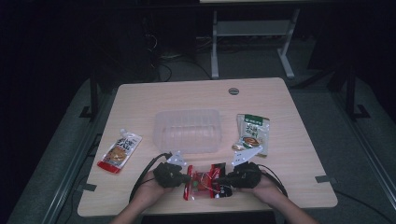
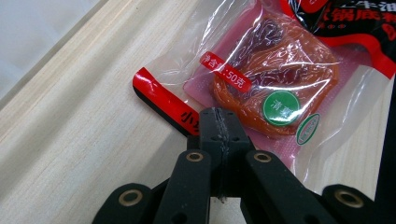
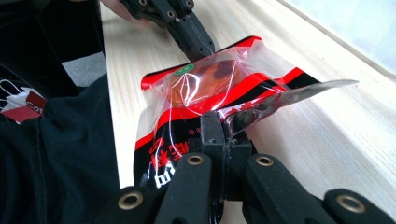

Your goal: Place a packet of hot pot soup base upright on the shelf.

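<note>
A red-and-clear sauce packet with an orange-red block inside lies near the table's front edge, held between both grippers. My left gripper is shut on its left end; in the left gripper view the closed jaws pinch the packet at its clear seam beside the red stripe. My right gripper is shut on the opposite end; in the right gripper view the closed jaws clamp the packet at its crumpled edge, with the left gripper on the far end.
A clear plastic container stands mid-table behind the grippers. An orange-and-white pouch lies at the left, a green-and-white pouch at the right. A round cable hole sits near the far edge.
</note>
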Demonstrator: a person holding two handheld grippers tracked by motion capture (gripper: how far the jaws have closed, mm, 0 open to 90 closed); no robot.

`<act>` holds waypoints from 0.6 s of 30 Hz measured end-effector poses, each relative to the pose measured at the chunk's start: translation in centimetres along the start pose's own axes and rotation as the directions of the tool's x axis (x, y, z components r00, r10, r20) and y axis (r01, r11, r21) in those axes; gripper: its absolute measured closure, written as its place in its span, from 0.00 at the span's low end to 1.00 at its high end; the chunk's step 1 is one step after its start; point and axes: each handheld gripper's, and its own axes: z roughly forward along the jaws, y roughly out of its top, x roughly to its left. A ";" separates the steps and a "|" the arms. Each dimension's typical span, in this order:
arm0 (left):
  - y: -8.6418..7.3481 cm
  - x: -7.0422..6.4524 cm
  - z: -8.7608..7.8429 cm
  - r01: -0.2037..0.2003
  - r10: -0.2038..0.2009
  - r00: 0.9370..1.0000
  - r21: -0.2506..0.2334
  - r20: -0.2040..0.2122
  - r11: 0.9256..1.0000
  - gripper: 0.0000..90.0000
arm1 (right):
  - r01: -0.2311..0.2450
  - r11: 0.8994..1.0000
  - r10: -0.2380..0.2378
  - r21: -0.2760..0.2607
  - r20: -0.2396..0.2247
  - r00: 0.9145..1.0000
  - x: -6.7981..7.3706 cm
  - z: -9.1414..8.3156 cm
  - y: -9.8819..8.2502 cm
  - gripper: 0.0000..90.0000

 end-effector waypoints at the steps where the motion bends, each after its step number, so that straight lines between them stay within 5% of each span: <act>1: 0.0 0.0 0.0 0.004 -0.004 1.000 -0.003 0.004 1.000 1.00 | -0.003 1.000 0.003 -0.004 -0.004 1.000 0.0 0.0 0.0 1.00; 18: -0.2 0.1 -1.3 -0.008 0.009 1.000 -0.063 0.006 0.998 0.99 | -0.035 0.988 0.021 -0.153 -0.090 0.996 0.0 -2.3 0.5 1.00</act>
